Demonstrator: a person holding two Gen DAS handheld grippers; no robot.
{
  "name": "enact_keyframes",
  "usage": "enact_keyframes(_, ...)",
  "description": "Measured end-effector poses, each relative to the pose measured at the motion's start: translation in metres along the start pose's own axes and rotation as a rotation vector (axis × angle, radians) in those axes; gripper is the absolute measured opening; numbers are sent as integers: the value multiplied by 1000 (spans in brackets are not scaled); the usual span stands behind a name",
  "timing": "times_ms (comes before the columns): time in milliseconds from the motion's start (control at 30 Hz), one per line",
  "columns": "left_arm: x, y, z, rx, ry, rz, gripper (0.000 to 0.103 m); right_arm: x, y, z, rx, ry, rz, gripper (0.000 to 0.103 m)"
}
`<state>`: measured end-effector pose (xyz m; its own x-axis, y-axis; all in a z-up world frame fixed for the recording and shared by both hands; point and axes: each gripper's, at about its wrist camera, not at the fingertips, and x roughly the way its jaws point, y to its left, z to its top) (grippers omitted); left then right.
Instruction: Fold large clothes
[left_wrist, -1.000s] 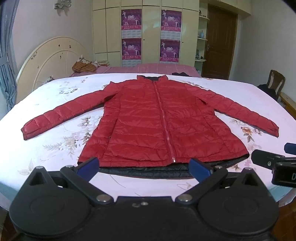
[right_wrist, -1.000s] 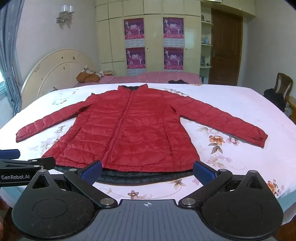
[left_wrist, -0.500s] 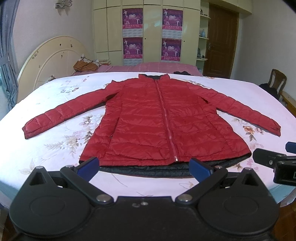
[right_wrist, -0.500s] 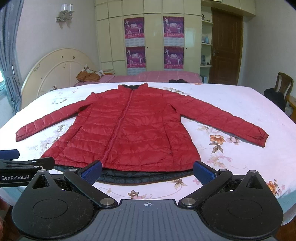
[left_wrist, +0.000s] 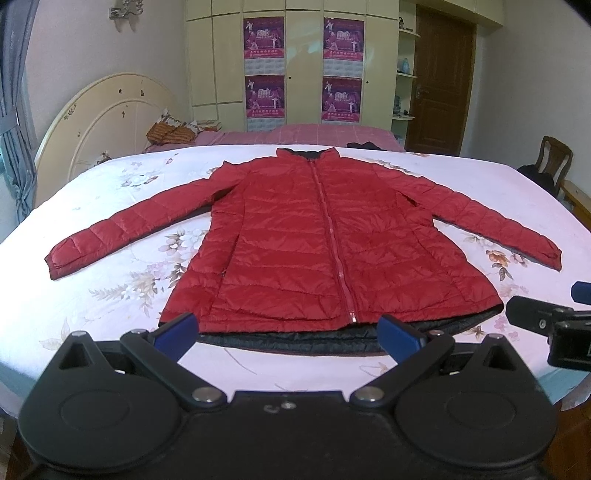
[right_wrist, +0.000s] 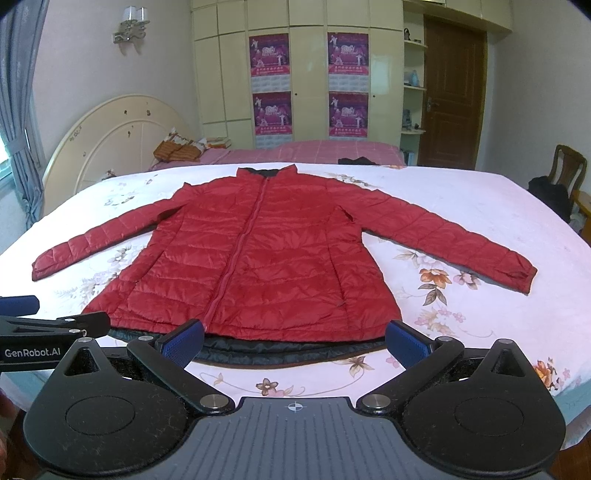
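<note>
Nearest the cams: left gripper (left_wrist: 288, 330) w/ jaws spread wide, blue pads (left_wrist: 176, 329) well apart, nothing between them; it sits just short of the hem. Right gripper (right_wrist: 295, 338) same story, jaws wide, holding nothing, also at the near edge of the bed. Each one shows at the edge of the other's view, so they're side by side, left one just beside the hem's left corner. Next out: the red puffer jacket (left_wrist: 317, 236), the task item, lies flat & face up on the floral bedsheet (left_wrist: 110, 280), zip (left_wrist: 334, 240) closed top to bottom, hem toward the grippers w/ a dark strip of lining (left_wrist: 295, 338) peeking out under it. Both sleeves are spread out to the sides: left sleeve (left_wrist: 140, 225) angled out to its cuff, right sleeve (right_wrist: 443, 232) likewise, cuffs well apart from the body. Collar (right_wrist: 266, 171) at the far end, pointing away. Beyond that: a second bed w/ pink cover (right_wrist: 314, 151), round headboard (right_wrist: 110, 144), cupboards w/ purple posters (right_wrist: 271, 55), a door (right_wrist: 452, 92), chair (right_wrist: 567, 166) at far right. Progress, as I read it: basically 0% folded. Jacket is laid out & smoothed, which looks like prep only; no sleeve tucked in, no side folded over, no hem-to-collar fold. All folds are left, prob. starting w/ a sleeve or a hem corner.
</note>
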<state>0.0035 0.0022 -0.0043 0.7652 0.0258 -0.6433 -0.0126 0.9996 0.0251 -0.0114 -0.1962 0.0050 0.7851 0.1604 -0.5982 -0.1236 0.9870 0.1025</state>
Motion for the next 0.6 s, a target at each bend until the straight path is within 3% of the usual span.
enact_keyframes(600, -2, -3, 5, 17, -3, 5, 103, -2, 1, 5, -3, -1, -2, 103)
